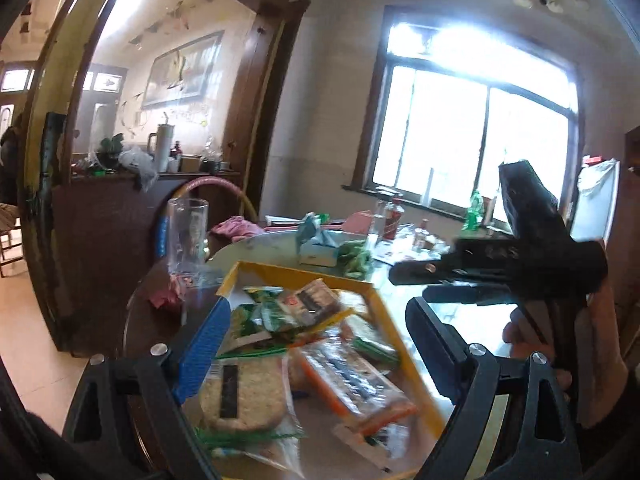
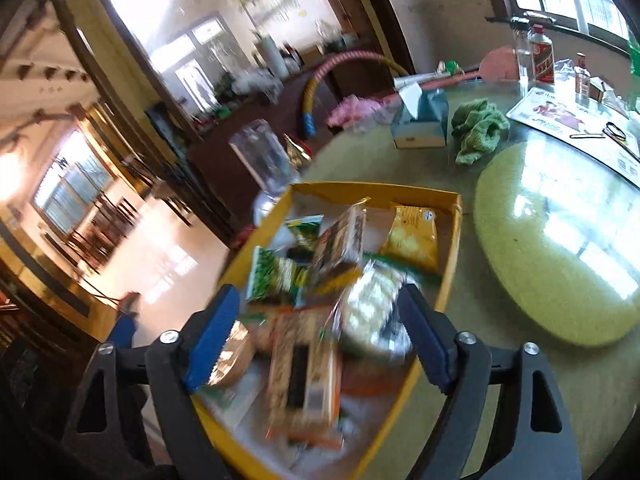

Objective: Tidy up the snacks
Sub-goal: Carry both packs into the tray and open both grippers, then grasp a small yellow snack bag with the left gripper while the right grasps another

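A tall clear glass (image 2: 262, 160) is standing at the left edge of the table (image 2: 472, 380), just beside the far-left corner of the yellow tray (image 2: 376, 191), which is sitting near the table's left edge and holding the snack packets (image 2: 320, 280) in a loose heap. The left gripper (image 1: 316, 346) is hovering over the tray with its jaws spread wide and nothing between them, above a round rice cracker in a clear bag (image 1: 242, 394) and an orange-edged packet (image 1: 356, 384). The right gripper (image 2: 320, 334) is also hanging over the tray's near end, jaws wide apart and gripping nothing, though motion blur is smearing the packets beneath it. A yellow chip bag (image 2: 412, 240) is lying toward the tray's far-right corner. Farther back a tissue box (image 2: 420, 122) and a green cloth (image 2: 478, 130) are resting on the tabletop, and to the right a round green glass turntable (image 2: 560, 240) is lying well apart from the tray.
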### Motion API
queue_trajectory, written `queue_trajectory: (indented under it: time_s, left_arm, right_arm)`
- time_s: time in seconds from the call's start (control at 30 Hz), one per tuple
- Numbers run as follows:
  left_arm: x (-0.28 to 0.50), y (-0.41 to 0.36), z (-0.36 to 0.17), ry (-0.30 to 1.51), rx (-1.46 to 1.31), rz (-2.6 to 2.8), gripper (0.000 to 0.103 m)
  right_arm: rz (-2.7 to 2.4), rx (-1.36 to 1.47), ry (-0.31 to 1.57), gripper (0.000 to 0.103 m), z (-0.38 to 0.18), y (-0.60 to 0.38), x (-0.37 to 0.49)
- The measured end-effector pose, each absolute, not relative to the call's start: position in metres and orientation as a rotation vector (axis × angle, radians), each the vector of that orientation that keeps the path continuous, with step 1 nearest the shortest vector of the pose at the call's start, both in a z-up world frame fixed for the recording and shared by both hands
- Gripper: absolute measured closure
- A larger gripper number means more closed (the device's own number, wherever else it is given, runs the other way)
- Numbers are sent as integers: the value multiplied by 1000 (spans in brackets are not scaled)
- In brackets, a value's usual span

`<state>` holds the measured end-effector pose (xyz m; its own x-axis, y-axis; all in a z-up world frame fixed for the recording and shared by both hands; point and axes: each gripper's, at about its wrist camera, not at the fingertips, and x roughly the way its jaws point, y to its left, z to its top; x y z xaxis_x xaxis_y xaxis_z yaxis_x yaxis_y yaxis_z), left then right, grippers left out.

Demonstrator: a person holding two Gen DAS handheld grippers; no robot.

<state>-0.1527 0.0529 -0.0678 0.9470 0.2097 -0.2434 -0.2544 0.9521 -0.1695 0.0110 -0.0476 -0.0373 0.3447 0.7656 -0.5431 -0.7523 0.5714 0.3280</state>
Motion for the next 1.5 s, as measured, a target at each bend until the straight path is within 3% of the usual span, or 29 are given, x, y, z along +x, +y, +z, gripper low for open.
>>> queue_trajectory:
  time_s: [0.17, 0.5, 0.73, 0.87, 1.23, 1.5]
  left_arm:
    - [-157, 26, -53, 233, -224, 136, 13]
    - [-122, -54, -72, 489, -343, -186, 13]
    - [-90, -92, -80, 670, -478, -322, 13]
    - [-89, -131, -89, 709, -344, -298, 13]
    - [-34, -196, -98, 835, -175, -380, 13]
    - [33, -234, -114, 919, -70, -419, 19]
  right_arm:
    - [1005, 98, 706, 18, -41, -97, -7]
    - [954, 302, 717, 18, -102, -224, -29]
    - [829, 399, 667, 21, -110, -303, -26]
    - [757, 461, 702, 33, -121, -338, -12]
    - [453, 567, 738, 32, -143, -432, 12]
    - [443, 615, 748, 30, -161, -455, 22]
